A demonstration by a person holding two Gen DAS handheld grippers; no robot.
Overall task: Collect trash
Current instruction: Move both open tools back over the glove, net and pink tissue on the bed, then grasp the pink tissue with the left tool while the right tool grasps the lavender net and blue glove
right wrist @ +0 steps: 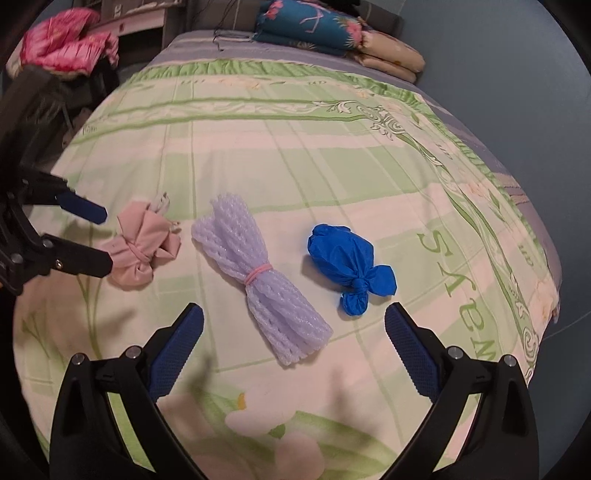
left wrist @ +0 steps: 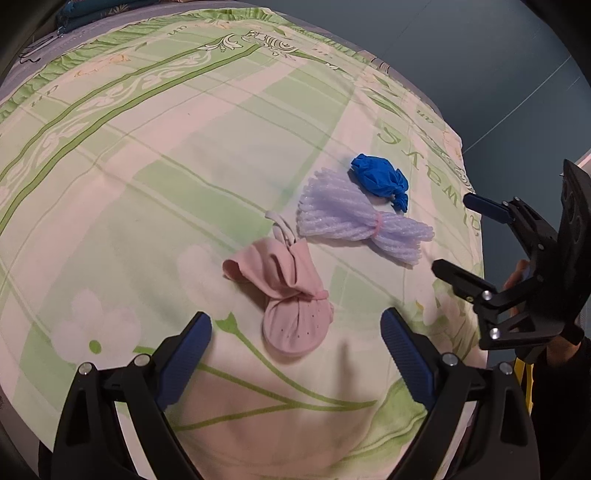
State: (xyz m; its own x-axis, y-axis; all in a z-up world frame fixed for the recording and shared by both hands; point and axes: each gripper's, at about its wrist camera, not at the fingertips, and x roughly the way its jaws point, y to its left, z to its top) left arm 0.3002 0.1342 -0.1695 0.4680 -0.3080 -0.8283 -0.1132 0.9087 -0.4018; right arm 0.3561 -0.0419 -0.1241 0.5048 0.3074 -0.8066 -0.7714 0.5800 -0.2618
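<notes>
This is a bedroom in a home. A bed (right wrist: 295, 155) fills both views, spread with a green-and-cream floral bedsheet (left wrist: 155, 155) printed with scrollwork and lettering, over a grey-blue under-layer showing at the edges. In the right wrist view, folded bedding in teal with pink flowers (right wrist: 310, 22) lies stacked at the far end, around 12 o'clock, on a beige folded piece (right wrist: 391, 55). At 10 o'clock a crumpled pink quilted garment (right wrist: 66, 48) is heaped on furniture beside the bed. A plain blue-grey wall (right wrist: 498, 55) stands at 2 o'clock.
</notes>
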